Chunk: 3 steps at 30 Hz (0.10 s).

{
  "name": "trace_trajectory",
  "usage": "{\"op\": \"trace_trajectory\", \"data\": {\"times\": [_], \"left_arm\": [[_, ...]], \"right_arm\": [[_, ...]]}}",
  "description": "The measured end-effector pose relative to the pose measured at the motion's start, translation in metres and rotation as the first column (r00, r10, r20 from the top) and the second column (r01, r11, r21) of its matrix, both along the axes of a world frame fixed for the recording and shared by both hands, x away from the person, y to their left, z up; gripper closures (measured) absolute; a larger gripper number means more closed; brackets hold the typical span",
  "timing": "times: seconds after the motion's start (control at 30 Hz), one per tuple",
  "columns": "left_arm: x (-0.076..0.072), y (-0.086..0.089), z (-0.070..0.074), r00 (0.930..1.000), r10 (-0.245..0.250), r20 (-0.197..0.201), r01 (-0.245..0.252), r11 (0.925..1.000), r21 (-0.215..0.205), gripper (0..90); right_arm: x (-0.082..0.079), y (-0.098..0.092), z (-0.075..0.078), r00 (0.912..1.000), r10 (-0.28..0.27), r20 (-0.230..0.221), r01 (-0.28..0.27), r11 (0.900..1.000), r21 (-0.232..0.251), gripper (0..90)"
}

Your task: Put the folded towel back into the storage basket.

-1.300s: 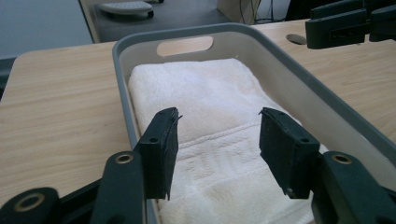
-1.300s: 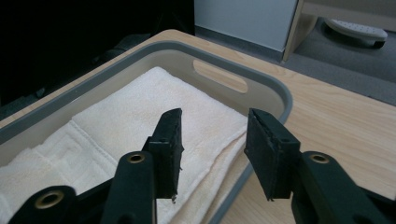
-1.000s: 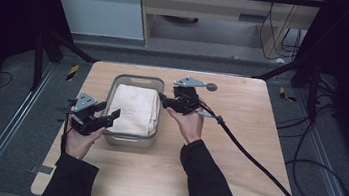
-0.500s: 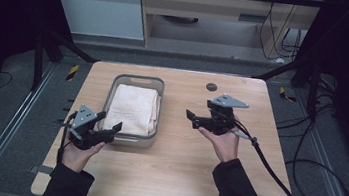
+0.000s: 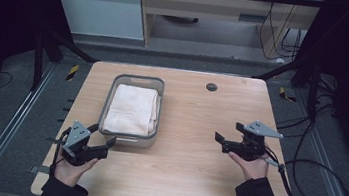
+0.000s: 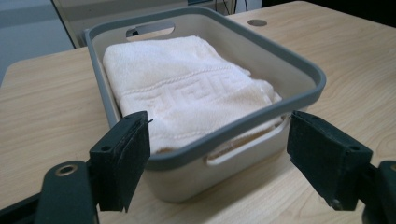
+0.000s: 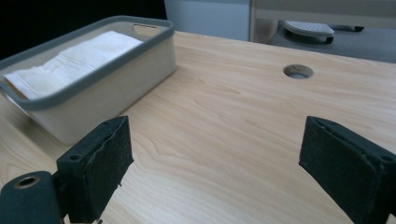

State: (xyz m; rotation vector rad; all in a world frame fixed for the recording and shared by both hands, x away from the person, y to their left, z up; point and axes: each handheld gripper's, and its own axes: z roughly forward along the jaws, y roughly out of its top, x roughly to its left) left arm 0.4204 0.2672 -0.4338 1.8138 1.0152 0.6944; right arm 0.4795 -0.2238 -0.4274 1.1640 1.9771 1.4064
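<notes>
White towel sits folded in the bin; left gripper and right gripper are held wide, so the rim just ahead is best gripped squarely.

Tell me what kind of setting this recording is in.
Probably a lab or data-collection workspace: a bare wooden table on a dark railed floor, cables trailing, office cabinets behind, one bin holding a folded towel.

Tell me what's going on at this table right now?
A person holds a tool in each hand over a wooden table. A folded white towel lies inside a grey-rimmed bin. The left tool sits just off the bin's near corner, jaws open and empty. The right tool is off to the right over bare wood, also open and holding nothing.
</notes>
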Motion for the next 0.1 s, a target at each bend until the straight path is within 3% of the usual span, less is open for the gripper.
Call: {"op": "trace_trajectory", "data": {"times": [0.1], "left_arm": [[-0.0063,0.0034,-0.0066,0.9998,-0.006,-0.018,0.006,1.0,-0.001,21.2]], "right_arm": [[-0.0071,-0.0124,-0.008,0.9997,-0.014,0.019,0.014,1.0,-0.028,9.7]]}}
